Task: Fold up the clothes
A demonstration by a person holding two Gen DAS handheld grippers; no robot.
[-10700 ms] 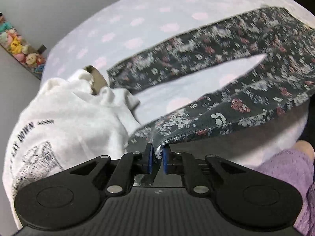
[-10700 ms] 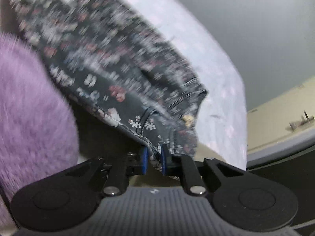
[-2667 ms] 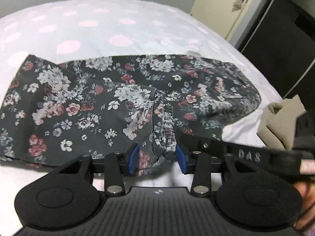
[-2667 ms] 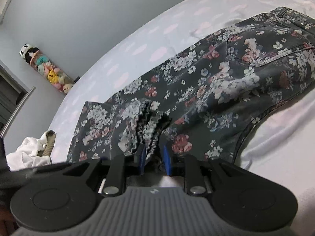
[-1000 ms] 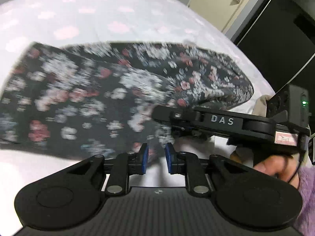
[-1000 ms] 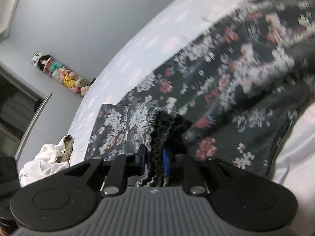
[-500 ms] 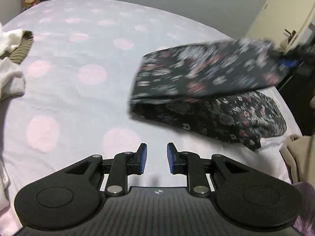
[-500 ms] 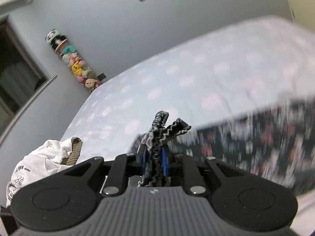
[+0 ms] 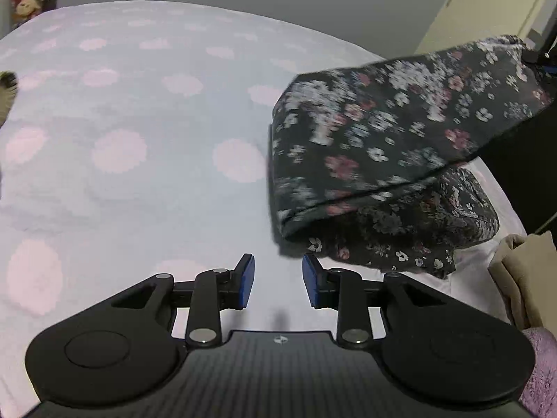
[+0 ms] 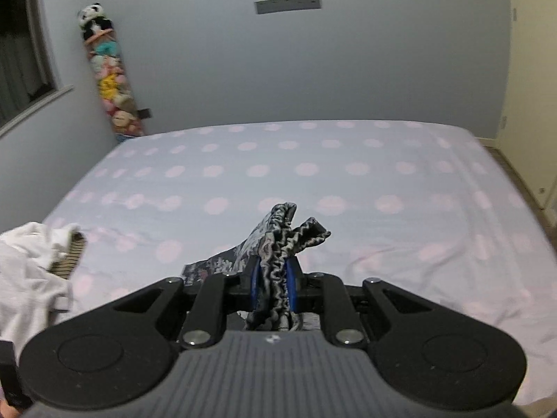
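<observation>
The dark floral trousers (image 9: 390, 146) are folded and hang in the air at the right of the left wrist view, with the lower layer resting on the bed. My left gripper (image 9: 277, 280) is open and empty, low over the sheet just left of the trousers. My right gripper (image 10: 273, 284) is shut on the bunched leg ends of the floral trousers (image 10: 278, 240) and holds them lifted above the bed. The rest of the trousers is hidden below the right gripper.
The bed (image 10: 313, 174) has a pale sheet with pink dots. A white printed garment (image 10: 31, 264) lies crumpled at the left edge. A beige garment (image 9: 522, 271) lies at the right edge. Plush toys (image 10: 108, 69) hang in the far left corner.
My right gripper has lifted the leg ends higher and carried the upper layer further right over the lower layer. My left gripper has opened wider and stays empty over the sheet.
</observation>
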